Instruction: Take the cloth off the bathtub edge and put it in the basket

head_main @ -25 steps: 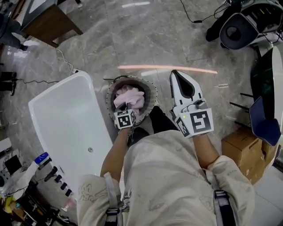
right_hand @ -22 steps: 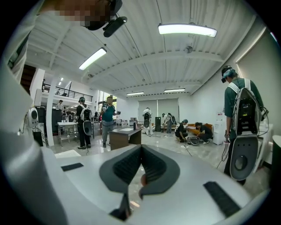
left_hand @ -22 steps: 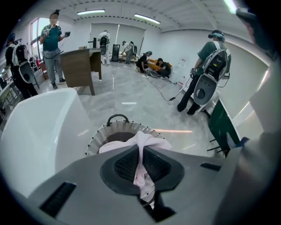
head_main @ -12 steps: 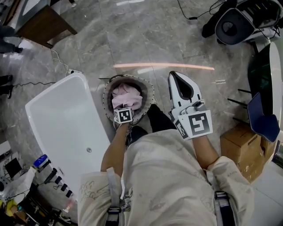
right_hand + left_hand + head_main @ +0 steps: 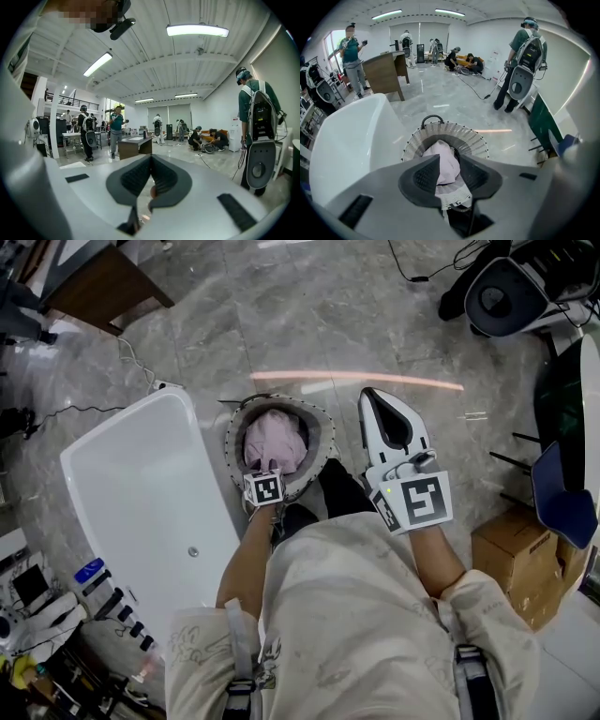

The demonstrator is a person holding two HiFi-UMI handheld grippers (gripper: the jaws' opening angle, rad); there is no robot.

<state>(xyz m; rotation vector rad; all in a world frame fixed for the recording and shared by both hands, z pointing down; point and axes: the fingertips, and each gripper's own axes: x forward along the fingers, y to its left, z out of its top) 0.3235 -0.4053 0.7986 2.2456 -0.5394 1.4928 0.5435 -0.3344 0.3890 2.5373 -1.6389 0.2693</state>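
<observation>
L gripper (image 5: 449, 161): pointed steeply down over the basket, jaws apart – they had just been opening, pads pressed on nothing
Betw. L jaws: the pink cloth showed in the gap, loose, lying below them
Cloth (image 5: 274, 439): pink, bunched up inside the basket, off the tub edge
Basket (image 5: 325, 432): round, pale woven wall w/ a dark handle (image 5: 432, 117) on the far rim; stood on the floor just beside the tub's end, right in front of the person's knees
Bathtub (image 5: 141, 493): white, long, left of the basket in head view
R gripper (image 5: 151, 157): held abt level, to the right of the basket and apart from the cloth – jaw tips met, clenched on nothing
Floor (image 5: 309, 324): glossy grey marble tiles
Misc: cardboard box (image 5: 514, 554) on the floor at the person's right; a standing person w/ a backpack rig (image 5: 524, 56) and several others further back in both gripper views
</observation>
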